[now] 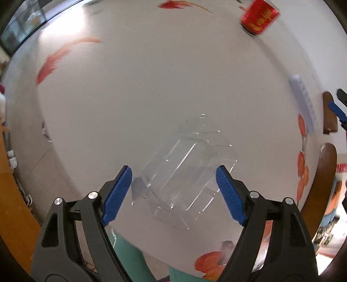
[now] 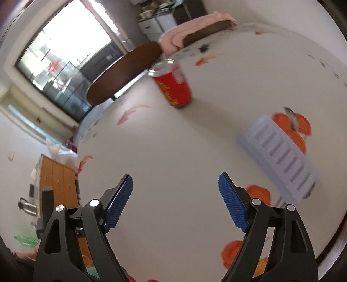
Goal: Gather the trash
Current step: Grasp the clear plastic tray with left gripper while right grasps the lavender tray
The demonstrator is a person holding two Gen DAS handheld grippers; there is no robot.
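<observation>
White tabletop [image 1: 151, 86] with orange fish prints held a clear plastic box [image 1: 184, 180], lying between the spread pads of the left gripper [image 1: 173, 191], untouched. Farther off stood a red can [image 2: 173, 86] and a lavender tray [image 2: 279, 156]; the right gripper [image 2: 175, 201] gaped empty.

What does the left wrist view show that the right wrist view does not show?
Only the left wrist view shows the clear plastic box, lying between the pads of the open left claw, and the teal cloth below. Only the right wrist view shows the window, the pink cloth and the open, empty right claw. Both show the white table, the red can and the pale ridged tray.
</observation>
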